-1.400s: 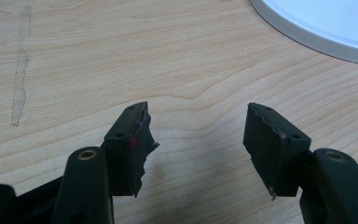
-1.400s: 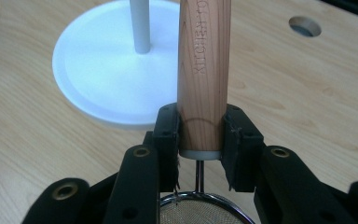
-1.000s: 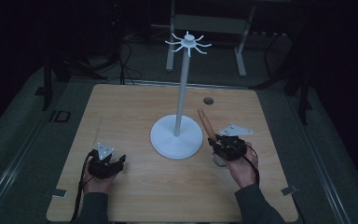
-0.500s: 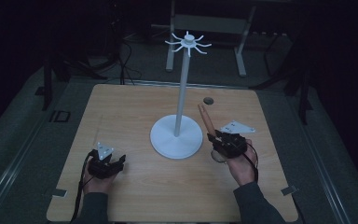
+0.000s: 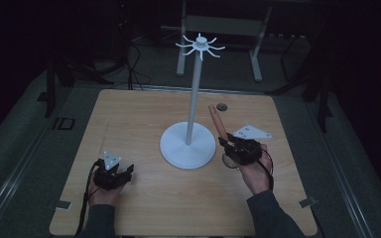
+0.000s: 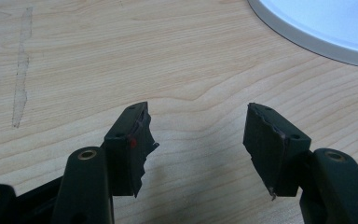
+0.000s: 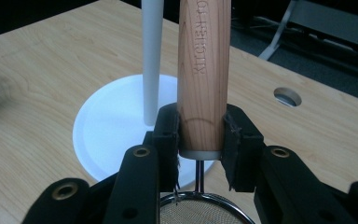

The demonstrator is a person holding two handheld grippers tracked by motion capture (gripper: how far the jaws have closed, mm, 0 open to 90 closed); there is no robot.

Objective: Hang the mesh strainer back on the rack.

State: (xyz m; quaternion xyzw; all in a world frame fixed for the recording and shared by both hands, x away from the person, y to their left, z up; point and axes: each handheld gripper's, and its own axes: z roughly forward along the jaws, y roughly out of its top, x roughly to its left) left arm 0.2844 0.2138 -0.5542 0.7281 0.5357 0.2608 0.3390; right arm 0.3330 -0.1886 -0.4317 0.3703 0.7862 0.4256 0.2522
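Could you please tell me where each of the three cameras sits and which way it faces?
High view: above the person's side, facing forward and down on the table; both forearms, left gripper, right gripper.
Left gripper view: on that gripper, facing bare tabletop between open jaws.
Right gripper view: on that gripper, facing along the sieve clamped by its wooden handle.
Shared: the white stand.

A dim recording lab: a bare wooden table (image 5: 144, 114), floor cables (image 5: 134, 64) and metal stands (image 5: 218, 25).
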